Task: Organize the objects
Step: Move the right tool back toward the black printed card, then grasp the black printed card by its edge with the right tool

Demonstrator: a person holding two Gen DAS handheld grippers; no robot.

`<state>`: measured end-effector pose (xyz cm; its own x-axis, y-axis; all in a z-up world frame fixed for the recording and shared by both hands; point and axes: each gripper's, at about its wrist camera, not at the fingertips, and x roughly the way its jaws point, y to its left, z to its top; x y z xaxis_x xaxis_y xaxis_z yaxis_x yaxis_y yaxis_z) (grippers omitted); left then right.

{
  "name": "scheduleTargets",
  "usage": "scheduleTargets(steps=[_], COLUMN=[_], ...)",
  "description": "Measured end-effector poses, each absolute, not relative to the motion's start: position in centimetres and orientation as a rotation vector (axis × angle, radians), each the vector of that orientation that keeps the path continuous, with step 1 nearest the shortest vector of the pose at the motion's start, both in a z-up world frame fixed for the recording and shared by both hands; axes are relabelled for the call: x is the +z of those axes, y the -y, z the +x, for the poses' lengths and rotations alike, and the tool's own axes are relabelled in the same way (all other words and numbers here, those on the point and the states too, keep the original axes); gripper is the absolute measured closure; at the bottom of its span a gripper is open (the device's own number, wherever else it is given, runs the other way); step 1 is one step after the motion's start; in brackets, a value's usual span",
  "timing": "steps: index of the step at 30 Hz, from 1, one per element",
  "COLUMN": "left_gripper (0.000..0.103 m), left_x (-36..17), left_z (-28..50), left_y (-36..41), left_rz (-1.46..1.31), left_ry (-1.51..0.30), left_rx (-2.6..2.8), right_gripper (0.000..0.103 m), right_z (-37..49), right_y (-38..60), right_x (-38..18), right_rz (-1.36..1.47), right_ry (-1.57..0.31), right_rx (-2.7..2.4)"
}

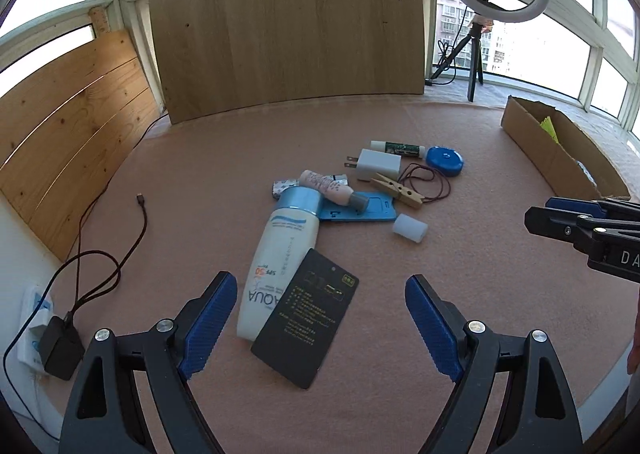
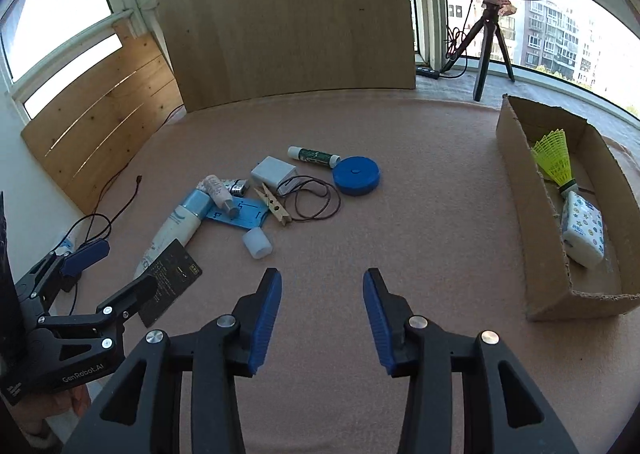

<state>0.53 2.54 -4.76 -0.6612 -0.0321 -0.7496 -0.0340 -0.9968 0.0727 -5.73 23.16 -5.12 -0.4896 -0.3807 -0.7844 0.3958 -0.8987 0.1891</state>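
The left gripper [image 1: 320, 318] gapes wide above the black card [image 1: 306, 320] and sunscreen bottle [image 1: 280, 254], while the right gripper [image 2: 322, 314] hangs partly open, both holding nothing over the tabletop [image 2: 420, 213]

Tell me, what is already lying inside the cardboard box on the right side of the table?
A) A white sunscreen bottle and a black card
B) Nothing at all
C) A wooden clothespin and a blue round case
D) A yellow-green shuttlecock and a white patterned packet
D: the right wrist view shows the yellow-green shuttlecock and the white patterned packet inside the cardboard box, while the other items lie out on the pink mat.
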Motion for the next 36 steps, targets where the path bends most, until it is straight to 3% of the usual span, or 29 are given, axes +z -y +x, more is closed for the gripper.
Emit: scheduleTargets(steps=[3, 15, 27, 31, 34, 36], left_gripper=[0.015, 0.015, 0.015, 0.014, 0.014, 0.014], left_x=[-6.7, -9.0, -10.4, -10.4, -11.2, -11.5], left_z=[1.7, 0.8, 1.3, 2.9, 2.8, 2.5], left_y=[0.8, 7.8, 0.1, -1.6, -3.1, -3.3], left_rz=[-1.356, -1.449, -1.454, -1.4, -1.398, -1.389], left_ry=[-0.099, 0.154, -0.021, 0.007, -0.13, -0.126], left_rx=[2.88, 2.994, 2.833, 2.752, 2.748, 2.748], right_gripper=[0.057, 0.057, 0.056, 0.052, 0.049, 0.048], right_z=[-5.7, -5.0, -5.7, -6.1, -6.7, -7.0], right_y=[-19.7, -15.3, -18.6, -18.3, -18.2, -18.3], right_x=[-6.6, -8.6, -9.7, -9.9, -10.1, -10.1], right_rz=[1.3, 1.356, 1.416, 1.439, 1.463, 1.476], right_ry=[-0.046, -0.096, -0.014, 0.005, 0.024, 0.048], right_rx=[-2.262, -2.153, -2.172, -2.13, -2.105, -2.098])
